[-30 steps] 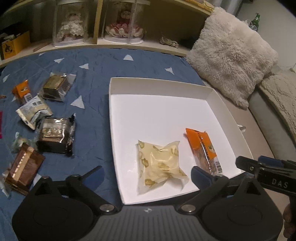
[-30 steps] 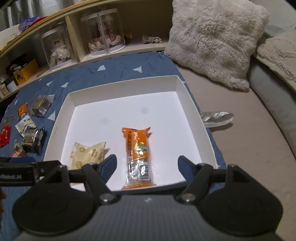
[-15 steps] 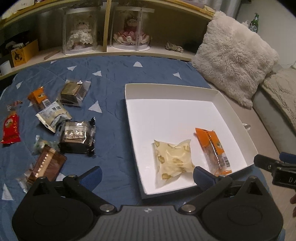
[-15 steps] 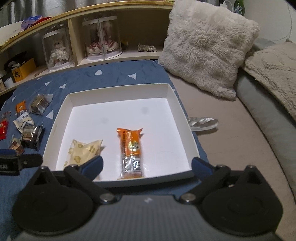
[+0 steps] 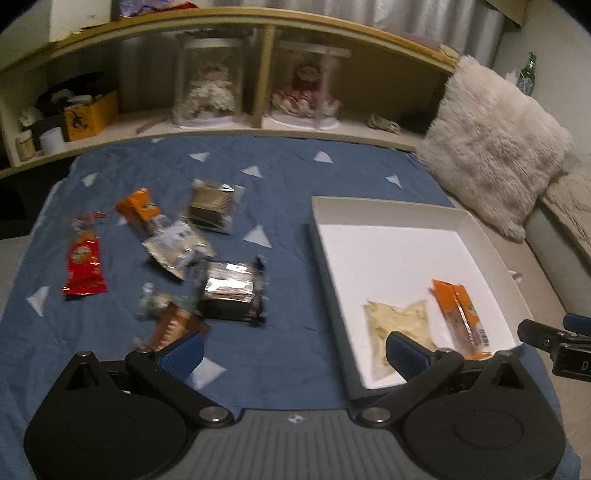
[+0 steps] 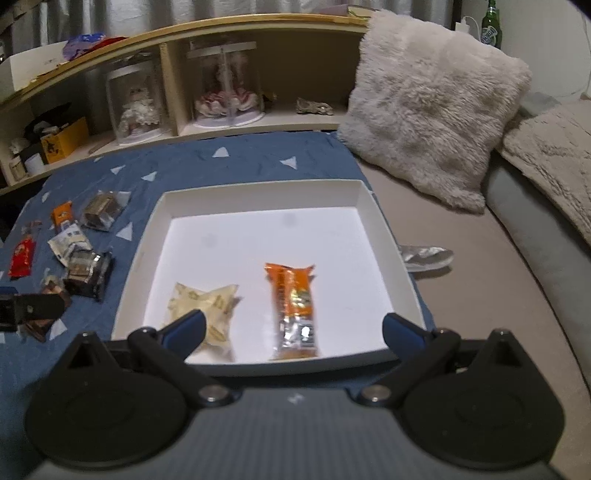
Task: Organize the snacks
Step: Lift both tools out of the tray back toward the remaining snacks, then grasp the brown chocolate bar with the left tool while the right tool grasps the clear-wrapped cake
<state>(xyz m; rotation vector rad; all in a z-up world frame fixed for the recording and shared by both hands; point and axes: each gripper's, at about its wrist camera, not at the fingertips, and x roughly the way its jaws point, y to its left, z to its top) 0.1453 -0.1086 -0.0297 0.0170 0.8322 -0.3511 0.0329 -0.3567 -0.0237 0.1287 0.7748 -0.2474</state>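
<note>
A white box [image 6: 258, 192] sits on the blue quilt and holds a pale yellow packet [image 6: 207, 301] and an orange bar [image 6: 293, 299]; they also show in the left wrist view, the box [image 5: 388, 210], packet [image 5: 400, 319] and bar [image 5: 458, 314]. Several loose snacks lie left of the box: a red packet [image 5: 84, 266], a small orange packet [image 5: 138, 208], a white packet [image 5: 177, 245], a clear-wrapped brown cake [image 5: 214, 206], a dark foil pack [image 5: 231, 291] and a brown bar [image 5: 173, 326]. My left gripper [image 5: 293, 354] is open and empty above the quilt. My right gripper [image 6: 293, 328] is open and empty over the box's near edge.
A curved wooden shelf [image 6: 221, 122] with glass-domed dolls runs along the back. A fluffy pillow [image 6: 432, 99] leans at the right, beside a grey sofa edge [image 6: 535, 236]. A silver wrapper [image 6: 424, 254] lies right of the box. A green bottle [image 6: 491, 22] stands far right.
Both grippers have pulled back and up from the box. The left view has swung left, bringing more of the loose snacks into sight. Both stay open and empty.
</note>
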